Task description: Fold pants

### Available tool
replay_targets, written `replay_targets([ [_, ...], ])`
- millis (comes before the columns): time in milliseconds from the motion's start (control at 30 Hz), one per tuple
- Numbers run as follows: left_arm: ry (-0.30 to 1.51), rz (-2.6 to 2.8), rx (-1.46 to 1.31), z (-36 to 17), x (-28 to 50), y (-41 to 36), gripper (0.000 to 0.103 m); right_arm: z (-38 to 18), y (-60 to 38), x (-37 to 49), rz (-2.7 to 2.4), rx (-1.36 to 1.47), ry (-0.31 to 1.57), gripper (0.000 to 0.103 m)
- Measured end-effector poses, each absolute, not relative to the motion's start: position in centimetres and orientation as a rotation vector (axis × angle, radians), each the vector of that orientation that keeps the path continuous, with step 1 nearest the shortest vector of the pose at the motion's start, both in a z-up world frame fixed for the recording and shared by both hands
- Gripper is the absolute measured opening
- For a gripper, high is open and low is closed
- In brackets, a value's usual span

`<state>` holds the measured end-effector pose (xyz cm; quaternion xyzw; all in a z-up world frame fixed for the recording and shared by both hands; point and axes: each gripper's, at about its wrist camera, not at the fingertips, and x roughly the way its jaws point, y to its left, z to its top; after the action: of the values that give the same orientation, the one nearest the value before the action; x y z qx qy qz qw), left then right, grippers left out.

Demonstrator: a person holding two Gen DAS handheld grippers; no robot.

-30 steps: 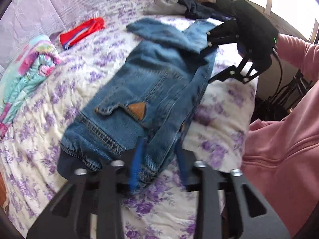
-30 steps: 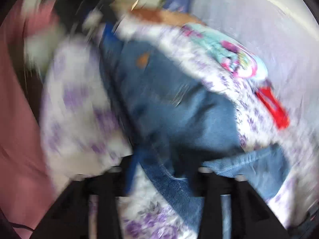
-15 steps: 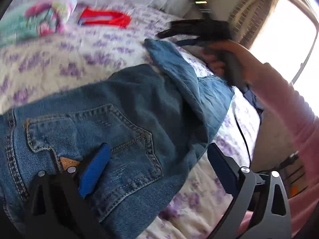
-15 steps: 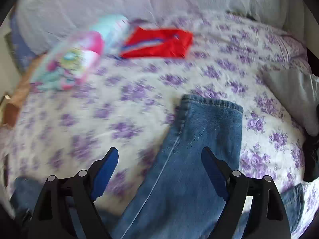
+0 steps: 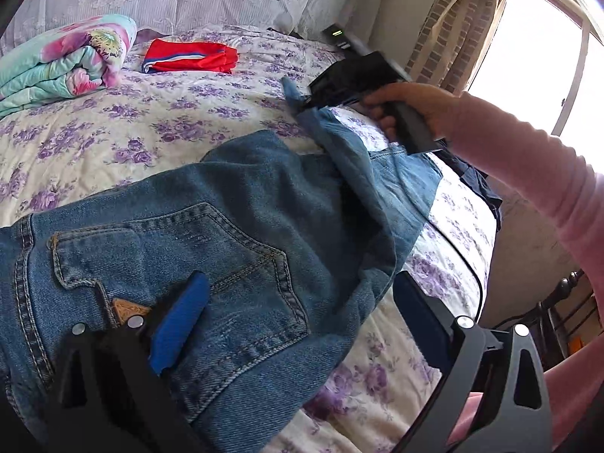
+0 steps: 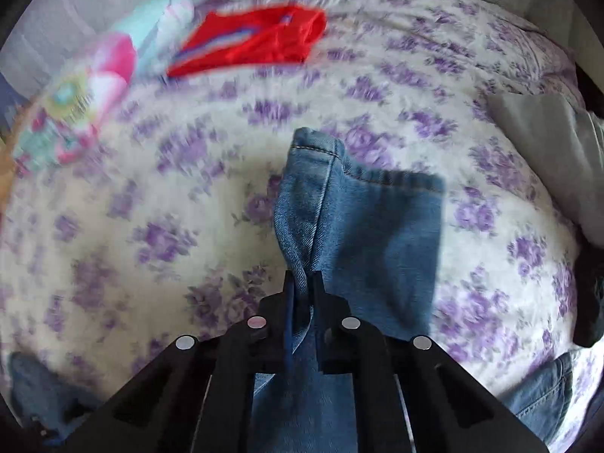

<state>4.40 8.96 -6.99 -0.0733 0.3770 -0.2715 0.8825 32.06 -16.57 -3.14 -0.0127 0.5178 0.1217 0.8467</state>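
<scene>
Left wrist view: the jeans (image 5: 211,234) lie spread on the bed (image 5: 158,113), seat end near with a back pocket facing up, legs running toward the far right. That layout probably suits a lengthwise-then-crosswise fold, with the heavy waist end left lying as an anchor. The left gripper (image 5: 298,324) is released, its 2 blue-padded fingers (image 5: 179,330) wide apart: the left one rests on the denim beside the pocket, the right one sits off the cloth edge above the floral cover, so it holds nothing. At the far right the right gripper (image 5: 302,100), in the person's hand, has a leg end lifted off the bed, judged ready to be carried back over the seat. A rolled floral blanket (image 5: 64,64) and a red garment (image 5: 190,56) lie at the far left, well apart from the jeans.

Right wrist view: the right gripper (image 6: 302,290) is clenched on a bunched ridge of denim just behind the hem (image 6: 362,177), jaws nearly closed with cloth pinched between them. The hemmed leg end hangs forward over the bed, and the grip near the hem likely keeps the cuff controllable. A grey cloth (image 6: 543,147) lies at the right.
</scene>
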Motion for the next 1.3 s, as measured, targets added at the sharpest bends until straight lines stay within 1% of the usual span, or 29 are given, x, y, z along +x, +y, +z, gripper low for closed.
replay_targets([
  [167, 0.786, -0.561, -0.148, -7.0, 4.4, 8.9, 0.096, 4.2, -25.7, 26.5, 0.397, 0.334, 0.879, 0.009],
  [267, 0.786, -0.557, -0.142, -7.0, 4.4, 8.8, 0.096, 5.5, -31.3, 21.8, 0.446, 0.506, 0.754, 0.009],
  [333, 0.786, -0.554, -0.138, -7.0, 4.4, 8.7, 0.096, 4.2, -35.5, 18.1, 0.452, 0.628, 0.67, 0.009],
  [400, 0.785, -0.55, -0.136, -7.0, 4.4, 8.6, 0.096, 0.9, -39.2, 15.2, 0.409, 0.718, 0.641, 0.009],
  [467, 0.786, -0.546, -0.132, -7.0, 4.4, 8.6, 0.096, -3.4, -41.8, 14.1, 0.328, 0.755, 0.69, 0.009],
  [533, 0.788, -0.543, -0.127, -7.0, 4.4, 8.4, 0.096, -9.2, -44.3, 14.0, 0.276, 0.827, 0.819, 0.012],
  [567, 0.79, -0.54, -0.123, -7.0, 4.4, 8.4, 0.096, -10.6, -44.8, 14.0, 0.289, 0.872, 0.838, 0.011],
  [600, 0.791, -0.534, -0.114, -7.0, 4.4, 8.2, 0.096, -11.3, -45.4, 13.6, 0.347, 0.937, 0.796, 0.014],
  [633, 0.791, -0.529, -0.106, -7.0, 4.4, 8.1, 0.096, -10.7, -45.5, 13.5, 0.366, 0.933, 0.778, 0.027],
  [667, 0.791, -0.524, -0.098, -7.0, 4.3, 8.0, 0.096, -9.8, -45.6, 13.5, 0.366, 0.911, 0.752, 0.042],
  [700, 0.792, -0.519, -0.092, -6.9, 4.3, 7.9, 0.096, -8.9, -45.5, 13.5, 0.373, 0.896, 0.712, 0.067],
  [733, 0.792, -0.518, -0.088, -6.9, 4.3, 7.8, 0.097, -7.9, -45.5, 13.6, 0.378, 0.878, 0.67, 0.074],
  [767, 0.792, -0.516, -0.085, -7.0, 4.3, 7.7, 0.097, -7.4, -45.3, 14.1, 0.371, 0.861, 0.667, 0.074],
  [800, 0.791, -0.515, -0.084, -7.0, 4.2, 7.7, 0.097, -7.2, -45.1, 15.0, 0.353, 0.844, 0.701, 0.073],
  [867, 0.789, -0.511, -0.087, -7.0, 4.1, 7.7, 0.097, -7.1, -44.7, 16.6, 0.319, 0.81, 0.761, 0.037],
  [900, 0.789, -0.51, -0.086, -7.0, 4.1, 7.8, 0.097, -6.5, -44.3, 17.2, 0.305, 0.744, 0.789, 0.006],
  [967, 0.791, -0.506, -0.082, -7.0, 4.1, 7.7, 0.097, -5.4, -44.5, 16.7, 0.326, 0.693, 0.736, 0.006],
  [1033, 0.791, -0.495, -0.071, -7.0, 4.1, 7.6, 0.097, -3.3, -44.9, 14.9, 0.345, 0.66, 0.637, 0.004],
  [1100, 0.793, -0.487, -0.059, -7.0, 4.1, 7.3, 0.097, -3.3, -46.0, 13.3, 0.302, 0.663, 0.595, 0.003],
  [1167, 0.794, -0.482, -0.053, -7.0, 4.1, 7.2, 0.097, -5.6, -47.3, 12.9, 0.198, 0.669, 0.667, 0.003],
  [1200, 0.796, -0.482, -0.052, -7.0, 4.1, 7.2, 0.097, -7.7, -48.0, 13.3, 0.13, 0.659, 0.751, 0.001],
  [1233, 0.797, -0.482, -0.052, -7.0, 4.1, 7.2, 0.097, -9.0, -48.5, 13.2, 0.124, 0.682, 0.784, 0.0],
  [1267, 0.798, -0.482, -0.052, -7.0, 4.1, 7.2, 0.097, -9.6, -49.0, 12.9, 0.153, 0.734, 0.777, 0.0],
  [1300, 0.797, -0.48, -0.049, -7.0, 4.1, 7.1, 0.097, -8.9, -48.9, 12.3, 0.148, 0.732, 0.765, 0.006],
])
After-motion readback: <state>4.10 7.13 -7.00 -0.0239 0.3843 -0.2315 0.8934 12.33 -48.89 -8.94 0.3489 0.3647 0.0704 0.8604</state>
